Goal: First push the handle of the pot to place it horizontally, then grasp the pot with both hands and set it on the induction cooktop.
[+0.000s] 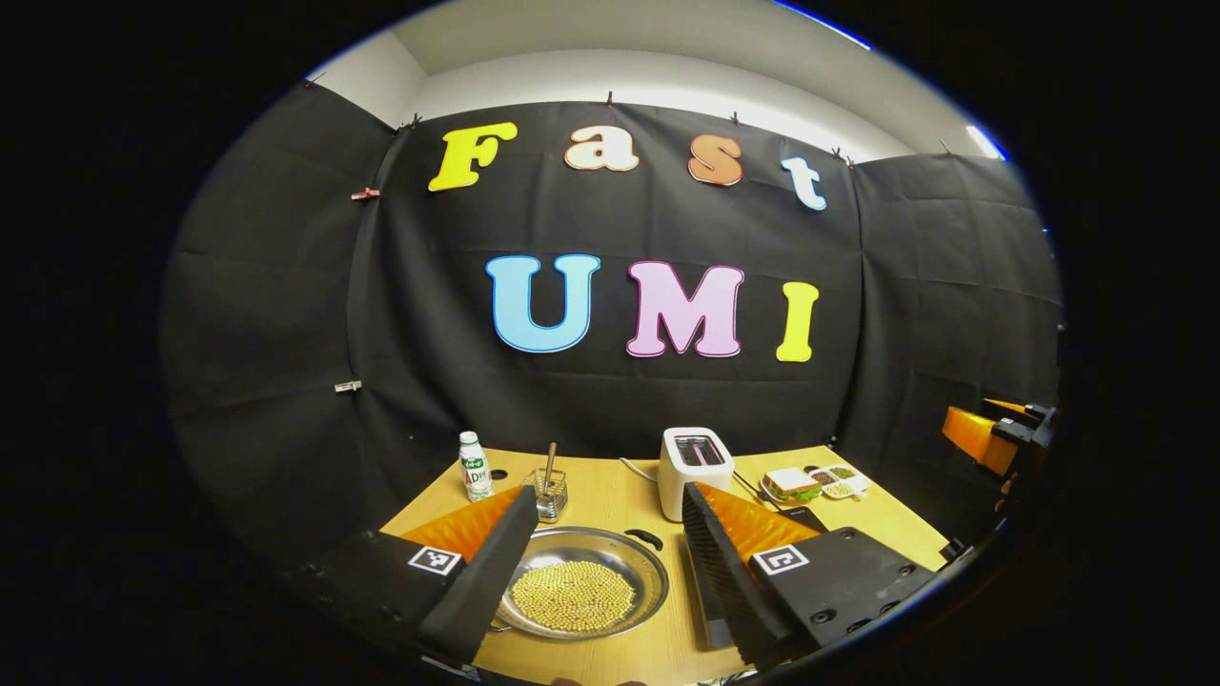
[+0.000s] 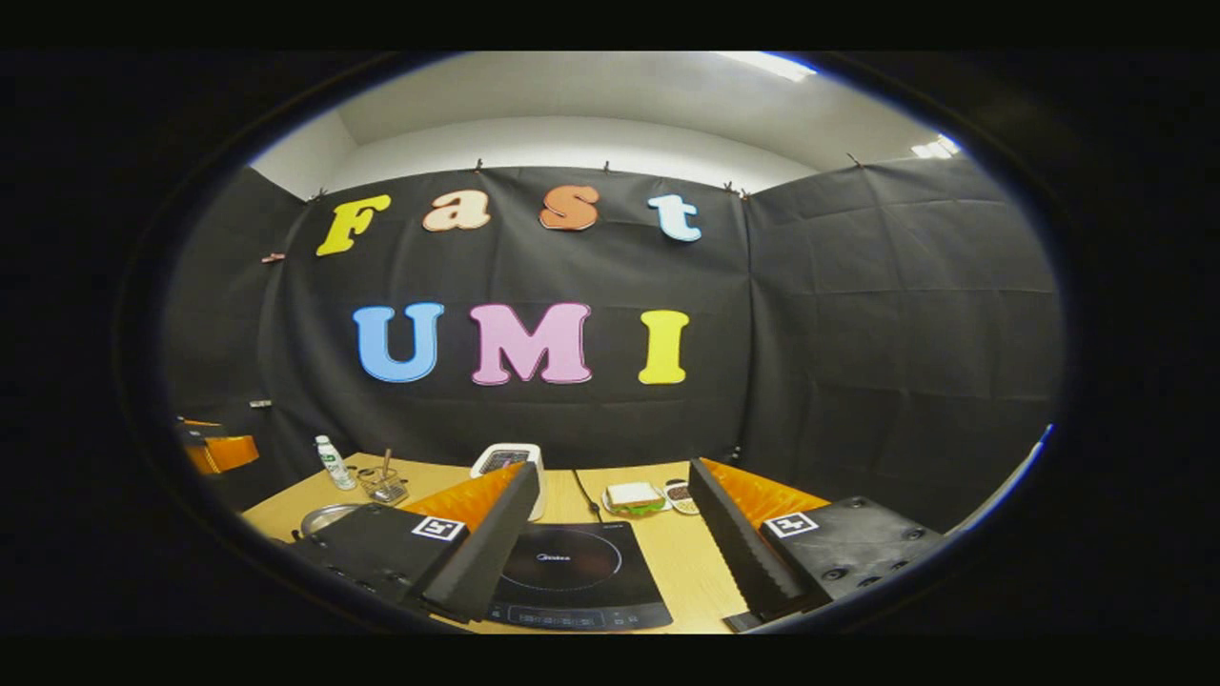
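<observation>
Table (image 1: 610, 500): one pot (image 1: 583, 579), one cooktop (image 2: 572, 572), one toaster (image 1: 696, 467), two tools apart.

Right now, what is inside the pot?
The pot holds a flat heap of small yellowish beads or beans on its bottom. The left gripper's finger covers its near-left rim, so that part is hidden.

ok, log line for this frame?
phase: pre-contact | left gripper: open, above pot | right gripper: open, above cooktop | pot: on table, untouched
</observation>
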Action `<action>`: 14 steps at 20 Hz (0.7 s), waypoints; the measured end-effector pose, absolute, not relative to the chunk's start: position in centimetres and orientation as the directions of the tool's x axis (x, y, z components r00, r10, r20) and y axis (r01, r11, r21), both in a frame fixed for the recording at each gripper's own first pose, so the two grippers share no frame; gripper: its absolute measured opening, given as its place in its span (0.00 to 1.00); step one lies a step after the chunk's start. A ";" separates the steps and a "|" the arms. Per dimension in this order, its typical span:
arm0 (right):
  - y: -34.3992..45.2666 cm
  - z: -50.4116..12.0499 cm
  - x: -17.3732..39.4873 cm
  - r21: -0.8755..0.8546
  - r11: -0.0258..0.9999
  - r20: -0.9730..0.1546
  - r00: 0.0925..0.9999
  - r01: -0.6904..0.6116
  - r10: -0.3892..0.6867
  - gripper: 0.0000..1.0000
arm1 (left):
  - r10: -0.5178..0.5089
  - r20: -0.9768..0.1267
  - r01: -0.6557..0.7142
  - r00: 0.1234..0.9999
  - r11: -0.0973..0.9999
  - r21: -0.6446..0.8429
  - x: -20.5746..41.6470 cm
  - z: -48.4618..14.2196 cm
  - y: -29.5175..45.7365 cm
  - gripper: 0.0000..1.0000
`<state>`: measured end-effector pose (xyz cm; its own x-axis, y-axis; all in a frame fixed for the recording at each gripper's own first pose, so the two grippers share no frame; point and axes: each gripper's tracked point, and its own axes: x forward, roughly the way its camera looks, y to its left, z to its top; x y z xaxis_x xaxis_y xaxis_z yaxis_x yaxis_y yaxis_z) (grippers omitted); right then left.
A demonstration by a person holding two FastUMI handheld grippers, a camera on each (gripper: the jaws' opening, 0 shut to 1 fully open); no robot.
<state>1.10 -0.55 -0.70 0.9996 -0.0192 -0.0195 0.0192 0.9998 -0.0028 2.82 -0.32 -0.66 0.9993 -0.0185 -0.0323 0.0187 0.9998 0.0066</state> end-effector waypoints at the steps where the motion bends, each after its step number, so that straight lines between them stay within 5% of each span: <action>1: -0.6 -0.9 1.1 0.002 1.000 -0.024 0.999 0.024 -0.024 0.98 | -0.022 -0.036 0.022 0.999 1.000 0.004 3.0 -0.8 -0.4 0.95; 14: 1.4 -1.9 1.6 -0.013 1.000 -0.048 0.999 -0.018 0.017 0.98 | -0.058 -0.102 0.057 0.993 0.998 -0.005 3.8 -3.6 0.0 0.95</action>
<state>1.64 1.39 -1.91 0.9987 0.0175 -0.0483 -0.0181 0.9998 -0.0126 3.76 0.04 -3.56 0.9931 -0.0576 -0.1023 0.0574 0.9983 -0.0046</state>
